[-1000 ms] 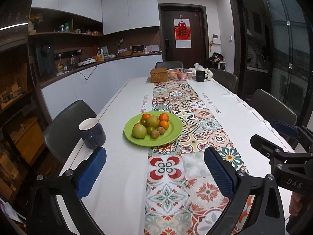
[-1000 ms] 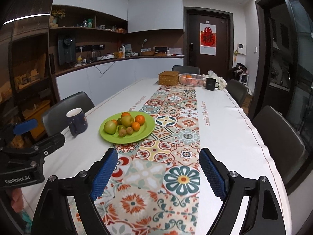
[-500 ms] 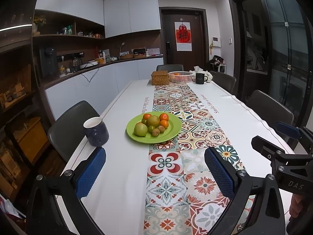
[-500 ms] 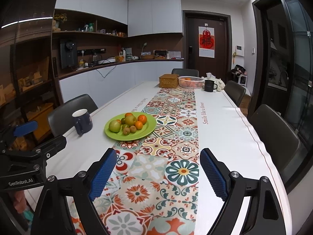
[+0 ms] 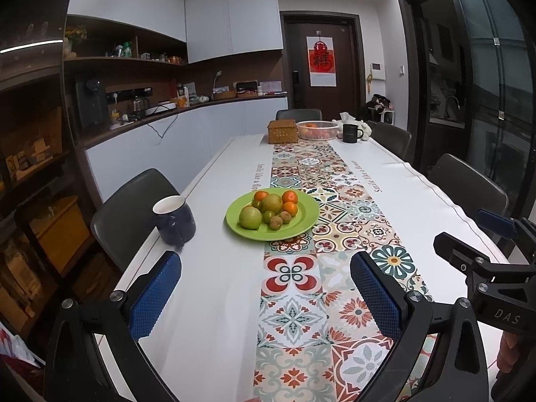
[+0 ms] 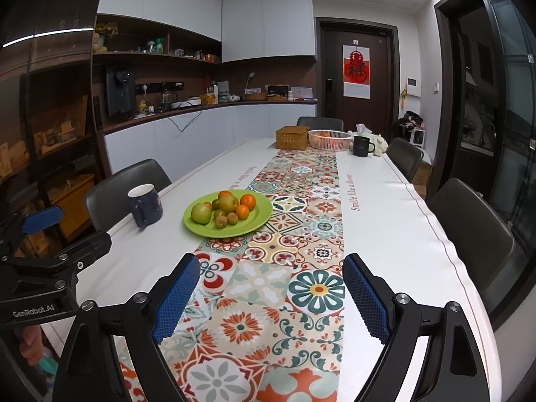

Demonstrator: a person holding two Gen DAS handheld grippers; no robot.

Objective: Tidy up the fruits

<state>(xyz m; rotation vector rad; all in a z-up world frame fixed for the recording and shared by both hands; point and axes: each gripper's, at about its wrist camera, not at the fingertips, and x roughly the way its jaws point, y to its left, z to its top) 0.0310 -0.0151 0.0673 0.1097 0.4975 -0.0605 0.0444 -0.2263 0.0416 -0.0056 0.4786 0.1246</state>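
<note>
A green plate [image 5: 303, 226] [image 6: 256, 224] holds several fruits: green apples [image 5: 250, 217] [image 6: 201, 213], oranges [image 5: 289, 197] [image 6: 248, 201] and small brown kiwis [image 5: 275, 222] [image 6: 221, 221]. It sits mid-table on the edge of the patterned runner. My left gripper [image 5: 264, 289] is open and empty, held above the near table end, well short of the plate. My right gripper [image 6: 269, 289] is open and empty, over the runner, to the right of the left one. A white wire basket [image 5: 316, 130] [image 6: 330, 139] with oranges stands at the far end.
A dark blue mug [image 5: 174, 222] [image 6: 145, 206] stands left of the plate. A wicker box [image 5: 282, 131] [image 6: 292, 137] and a black mug [image 5: 350, 133] [image 6: 361, 146] stand by the far basket. Dark chairs line both table sides.
Both grippers have tilted up and drawn back slightly, so the plate sits a little farther and more of the room shows. Both stay open and empty.
</note>
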